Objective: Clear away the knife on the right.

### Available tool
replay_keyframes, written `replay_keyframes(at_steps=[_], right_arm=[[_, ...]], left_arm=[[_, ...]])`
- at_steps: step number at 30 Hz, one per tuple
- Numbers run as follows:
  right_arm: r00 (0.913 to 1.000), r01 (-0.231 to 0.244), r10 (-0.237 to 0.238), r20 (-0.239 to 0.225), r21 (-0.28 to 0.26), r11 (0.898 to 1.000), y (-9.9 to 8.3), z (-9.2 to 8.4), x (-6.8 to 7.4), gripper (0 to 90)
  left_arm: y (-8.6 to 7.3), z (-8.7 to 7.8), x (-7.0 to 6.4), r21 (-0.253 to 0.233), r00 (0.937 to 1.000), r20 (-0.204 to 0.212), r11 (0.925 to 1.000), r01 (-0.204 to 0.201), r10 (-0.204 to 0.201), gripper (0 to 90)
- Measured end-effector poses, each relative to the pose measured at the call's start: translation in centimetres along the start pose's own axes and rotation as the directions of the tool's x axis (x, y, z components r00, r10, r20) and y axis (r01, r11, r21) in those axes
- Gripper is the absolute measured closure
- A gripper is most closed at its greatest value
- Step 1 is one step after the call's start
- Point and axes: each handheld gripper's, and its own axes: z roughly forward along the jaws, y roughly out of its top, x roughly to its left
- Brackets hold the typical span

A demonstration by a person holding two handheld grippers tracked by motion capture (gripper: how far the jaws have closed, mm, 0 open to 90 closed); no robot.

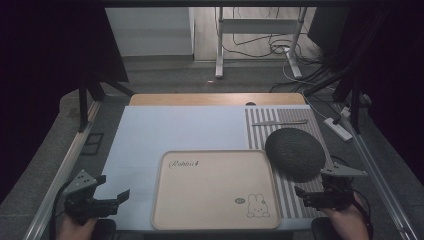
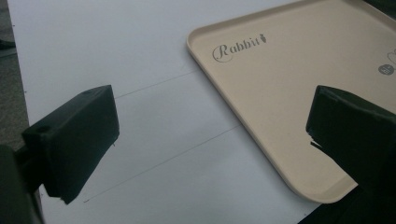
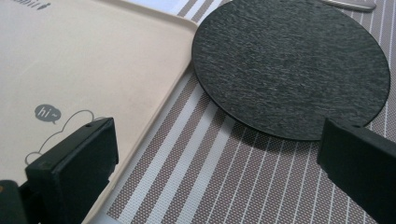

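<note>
Your left hand-held gripper (image 1: 114, 192): jaws spread wide, holding nothing, low over the pale sheet (image 1: 165, 132) at the near left corner of the worktop (image 1: 215, 99). In the left gripper view the same hand-held gripper (image 2: 210, 135) looks past its jaws at the near left corner of the tray (image 2: 299, 93).

Your right hand-held gripper (image 1: 305, 196): jaws likewise spread, nothing between them, at the near right, over the striped mat (image 1: 287, 192). In the right gripper view this hand-held gripper (image 3: 217, 163) has the mat (image 3: 224, 172) beneath it.

Tray (image 1: 215, 187): beige, rectangular, rounded corners, flat on the worktop near you, centred between your two grippers. It carries the word "Rabbit" at its far left and a rabbit drawing at its near right. Nothing lies on it.

Plate (image 1: 294, 151): dark, round, textured, lying on the striped mat just right of the tray, its edge close beside the tray's right rim (image 3: 182, 79); the plate (image 3: 292, 65) sits just beyond your right jaws.

Utensil (image 1: 279, 122): slim, metal, lying crosswise on the mat beyond the plate.
</note>
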Motion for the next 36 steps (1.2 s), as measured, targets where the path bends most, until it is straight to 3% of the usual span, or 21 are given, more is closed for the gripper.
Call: replay_keyframes(at_steps=[5,11,16,36], right_arm=[[0.9984,-0.046,0.045,-0.034,-0.021,0.999,0.1,0.0,-0.2,0.0],[0.9998,-0.013,0.012,-0.017,-0.039,0.999,0.4,0.2,0.2,0.0],[0.9997,-0.019,0.018,-0.015,-0.038,0.999,0.6,0.6,0.3,0.0],[0.9982,0.032,-0.034,-0.049,-0.055,0.998,1.8,2.3,1.2,0.0]], left_arm=[[0.0,0.0,0.1,0.000,1.0000,-0.001,1.0000,0.002,-0.002,2.6],[0.0,0.0,0.1,0.000,1.0000,0.000,1.0000,0.005,-0.005,2.7],[0.0,0.0,0.1,0.001,1.0000,0.002,1.0000,0.008,-0.008,2.8],[0.0,0.1,0.1,0.007,0.9999,-0.001,0.9999,0.010,-0.010,3.4]])
